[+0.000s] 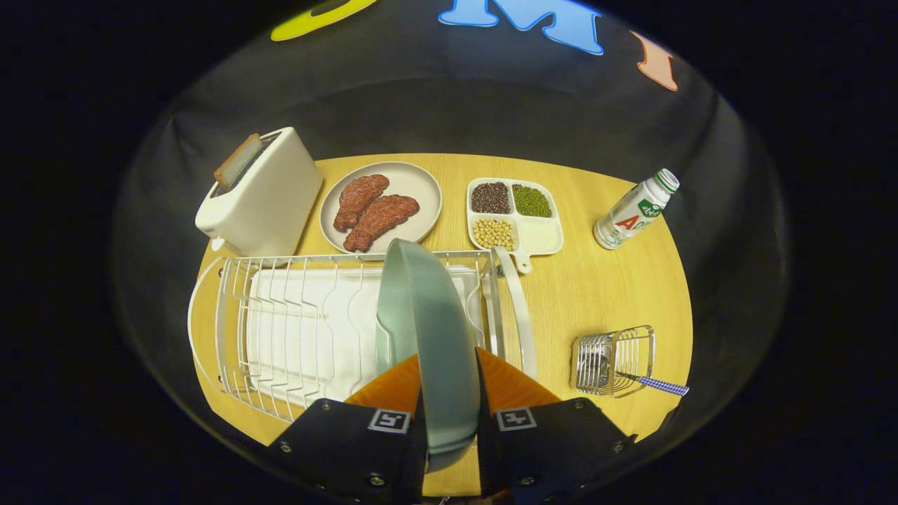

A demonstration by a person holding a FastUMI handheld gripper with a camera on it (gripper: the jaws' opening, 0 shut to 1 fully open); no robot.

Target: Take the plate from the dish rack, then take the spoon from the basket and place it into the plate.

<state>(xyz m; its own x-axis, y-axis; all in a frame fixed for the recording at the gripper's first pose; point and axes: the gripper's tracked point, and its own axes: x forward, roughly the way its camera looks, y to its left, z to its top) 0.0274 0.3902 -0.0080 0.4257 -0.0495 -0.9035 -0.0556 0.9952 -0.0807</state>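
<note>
Now we hold plate (421, 315) edge-on between jaws, clamped at rim over dish rack (295, 330) — rigid, glazed, slippery, breakable; spoon (659, 384) right of jaws.

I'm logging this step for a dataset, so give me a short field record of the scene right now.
claw: shut on green plate, both fingers pressing its rim
green plate: on edge between the fingers, above the dish rack
dish rack: white wire, beyond the left finger
basket: small wire, right of the rack
spoon: in basket, checked handle sticking out
stage: plate gripped, spoon not yet taken
</note>
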